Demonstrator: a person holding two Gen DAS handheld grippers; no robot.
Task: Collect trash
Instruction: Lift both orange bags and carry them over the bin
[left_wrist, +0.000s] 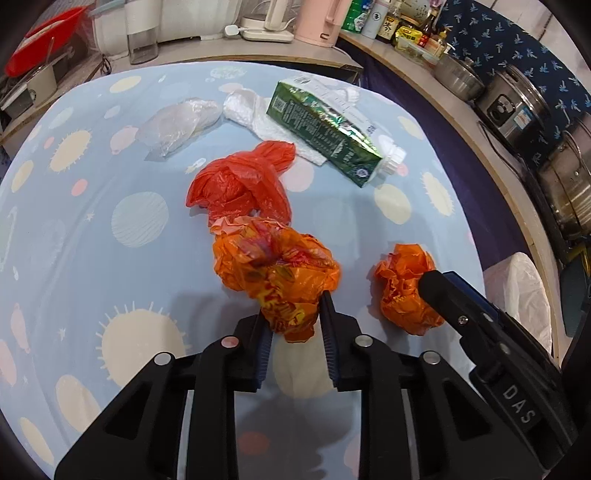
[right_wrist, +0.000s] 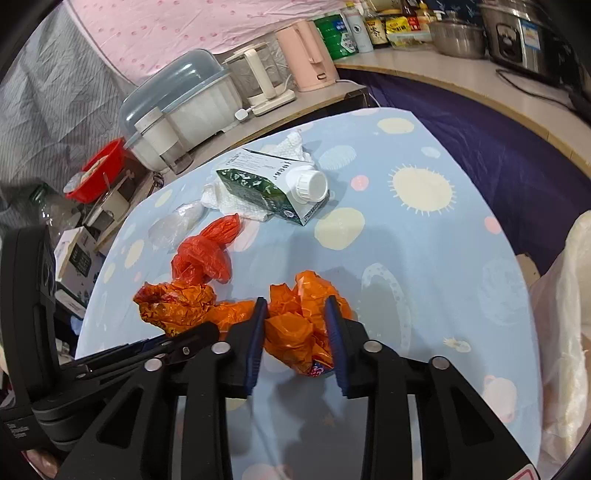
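Observation:
On the blue patterned tablecloth (left_wrist: 110, 192) lie two crumpled orange wrappers, a red plastic bag (left_wrist: 240, 181), a green carton (left_wrist: 321, 129) with a white cap, a clear plastic bag (left_wrist: 177, 123) and white tissue (left_wrist: 258, 118). My left gripper (left_wrist: 293, 314) is shut on the larger orange wrapper (left_wrist: 277, 266). My right gripper (right_wrist: 297, 314) is shut on the smaller orange wrapper (right_wrist: 299, 321), which shows in the left wrist view (left_wrist: 402, 288) with a right finger over it. The larger wrapper (right_wrist: 177, 306), red bag (right_wrist: 207, 251) and carton (right_wrist: 273, 184) show in the right wrist view.
A white bag (right_wrist: 561, 314) hangs open at the table's right edge, also in the left wrist view (left_wrist: 517, 291). Behind the table a counter holds a pink kettle (right_wrist: 308, 55), a white kettle (right_wrist: 258, 74), a dish cover (right_wrist: 184, 99), bottles and pots (left_wrist: 517, 103). A red basin (right_wrist: 99, 173) sits far left.

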